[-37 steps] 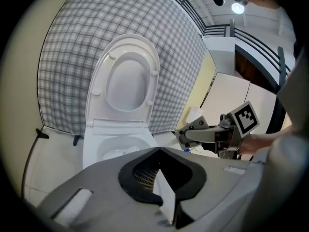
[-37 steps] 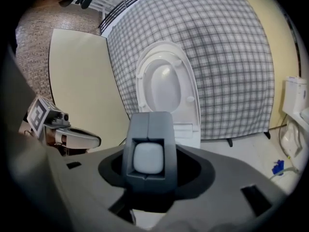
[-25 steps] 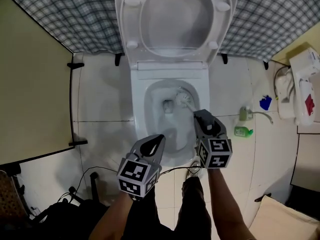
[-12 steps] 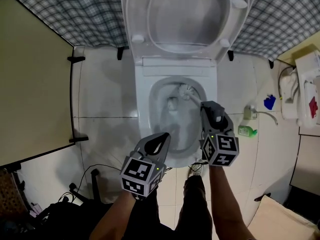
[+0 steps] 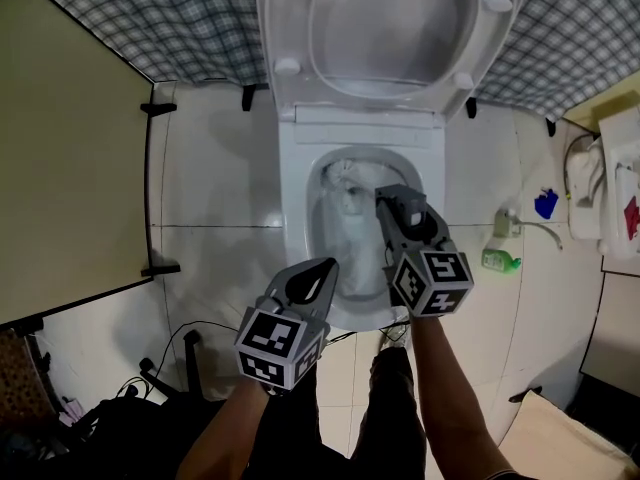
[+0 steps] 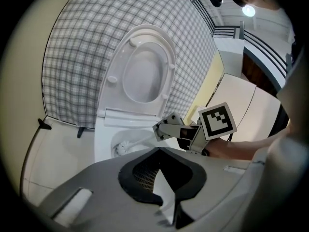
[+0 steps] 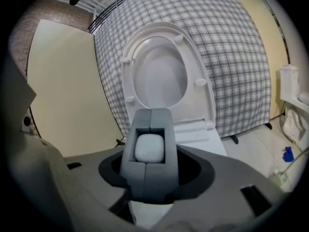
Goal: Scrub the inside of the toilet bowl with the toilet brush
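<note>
The white toilet bowl point(image 5: 432, 230) stands open with its lid point(image 5: 390, 18) raised against the wall. My right gripper point(image 5: 386, 198) hangs over the bowl's right half, shut on the white handle of the toilet brush point(image 7: 149, 148). The brush runs down and to the left. Its bristle head point(image 6: 122, 148) lies low inside the bowl near the back left, blurred in the head view. My left gripper point(image 5: 322, 268) hovers at the bowl's front rim. Its fingertips meet and hold nothing. The left gripper view shows the right gripper point(image 6: 158, 128) from the side.
A green bottle point(image 5: 488, 260) and a blue object point(image 5: 545, 204) sit on the floor tiles right of the toilet. Black cables point(image 5: 185, 346) trail at the front left. A beige partition point(image 5: 70, 168) closes the left side. My shoe point(image 5: 388, 340) stands just before the bowl.
The right gripper has swung left over the bowl, carrying the brush head from the back right toward the back left. The left gripper has stayed nearly still.
</note>
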Demonstrator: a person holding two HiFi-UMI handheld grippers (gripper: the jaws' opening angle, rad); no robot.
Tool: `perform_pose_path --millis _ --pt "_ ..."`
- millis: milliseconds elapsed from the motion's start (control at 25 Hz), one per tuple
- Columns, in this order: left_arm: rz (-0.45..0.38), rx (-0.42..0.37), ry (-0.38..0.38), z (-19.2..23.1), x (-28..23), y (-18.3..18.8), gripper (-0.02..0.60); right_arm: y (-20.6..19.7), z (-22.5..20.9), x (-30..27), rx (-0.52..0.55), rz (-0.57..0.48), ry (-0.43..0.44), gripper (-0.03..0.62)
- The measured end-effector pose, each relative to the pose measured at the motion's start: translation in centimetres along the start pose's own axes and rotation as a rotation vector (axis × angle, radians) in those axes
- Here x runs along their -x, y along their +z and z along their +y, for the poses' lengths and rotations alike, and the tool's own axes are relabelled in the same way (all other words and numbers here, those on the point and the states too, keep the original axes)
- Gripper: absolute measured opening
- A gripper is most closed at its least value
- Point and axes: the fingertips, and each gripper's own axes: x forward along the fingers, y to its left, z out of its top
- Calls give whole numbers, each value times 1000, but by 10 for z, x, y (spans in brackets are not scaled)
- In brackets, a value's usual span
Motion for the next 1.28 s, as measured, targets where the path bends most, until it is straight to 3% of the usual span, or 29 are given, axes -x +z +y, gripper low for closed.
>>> perform_pose_path --millis 480,640,1000,1280 --pt "8 20 8 -5 4 -11 11 -38 71 29 177 99 218 216" --pt "12 23 8 -7 1 -14 11 -44 81 47 187 125 257 216" --pt "22 20 6 -9 -3 -14 11 -32 50 20 96 67 195 216" --pt "28 16 8 -5 -4 -15 11 -13 31 3 166 1 116 216"
